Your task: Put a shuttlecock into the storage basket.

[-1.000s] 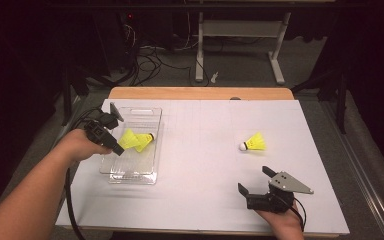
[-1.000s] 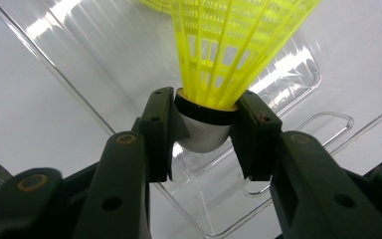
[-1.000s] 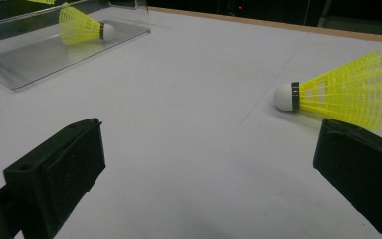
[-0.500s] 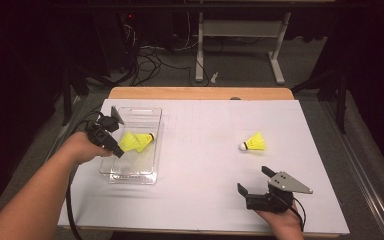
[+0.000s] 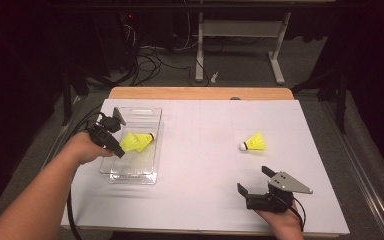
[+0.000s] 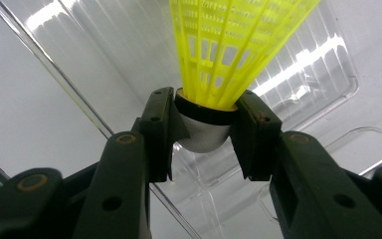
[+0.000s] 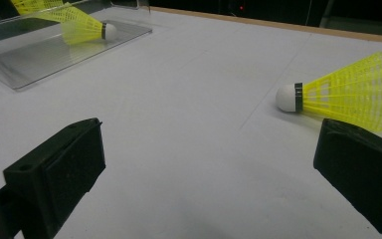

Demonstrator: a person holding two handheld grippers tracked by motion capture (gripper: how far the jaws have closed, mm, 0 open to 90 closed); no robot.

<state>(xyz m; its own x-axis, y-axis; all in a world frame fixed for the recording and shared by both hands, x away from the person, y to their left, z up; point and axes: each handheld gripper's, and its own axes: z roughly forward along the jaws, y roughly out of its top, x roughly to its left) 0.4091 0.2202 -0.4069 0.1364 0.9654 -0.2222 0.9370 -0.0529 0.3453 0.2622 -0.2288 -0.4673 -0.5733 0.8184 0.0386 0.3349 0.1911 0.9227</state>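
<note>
White paper-covered table (image 5: pixel 200 150) with a wooden strip along the far edge, dark room behind it with cables and a metal stand on the floor, so pretty bare setup. Over on the left side sits a clear rectangular plastic tray (image 5: pixel 130 172), and the left gripper (image 5: pixel 114 142) is reaching in over its near-left edge. It's got its two black jaws clamped on a yellow plastic-skirt shuttlecock with a white rounded cork and a black band (image 6: pixel 206 117); in the left gripper view you can see the pads pinching the cork from both sides, skirt fanning up and away from the camera with the tray's shiny bottom behind it. From above there's a second yellow mesh shuttlecock (image 5: pixel 144 141) lying in the tray just beside the held one, and the two overlap enough that I can't tell if they touch. A third yellow shuttlecock with a white tip (image 5: pixel 253 144) lies on its side out on the bare table, right of centre, well apart from the tray. The right gripper (image 5: pixel 252 182) rests low near the front right edge, jaws spread wide apart with nothing between them, that loose shuttlecock a bit beyond it.
</note>
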